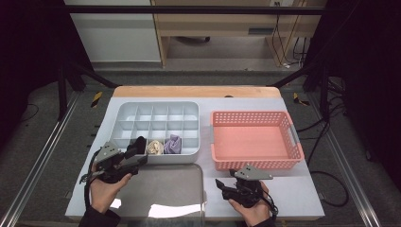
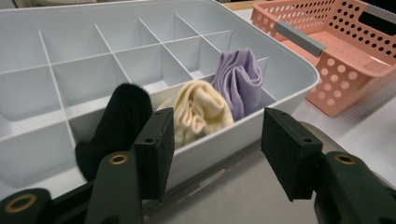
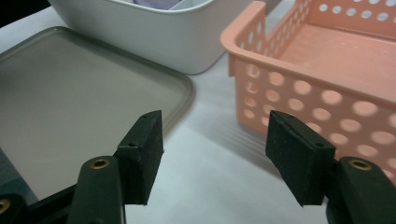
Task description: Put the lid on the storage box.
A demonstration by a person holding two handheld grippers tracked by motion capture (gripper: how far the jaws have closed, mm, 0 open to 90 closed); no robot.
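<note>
Left gripper (image 2: 215,149) was seen open, nothing between jaws, just off the near edge of the divided tray (image 1: 124,109); black sock (image 2: 116,126) was stood in a near-row compartment, beside cream sock (image 2: 198,112) and purple sock (image 2: 239,79). Right gripper (image 3: 215,156) was held open and empty near the desk's near edge, between lid (image 3: 70,88) and pink basket (image 3: 327,74). Step judged: release after placing; next, the lid probably needs picking up and fitting
</note>
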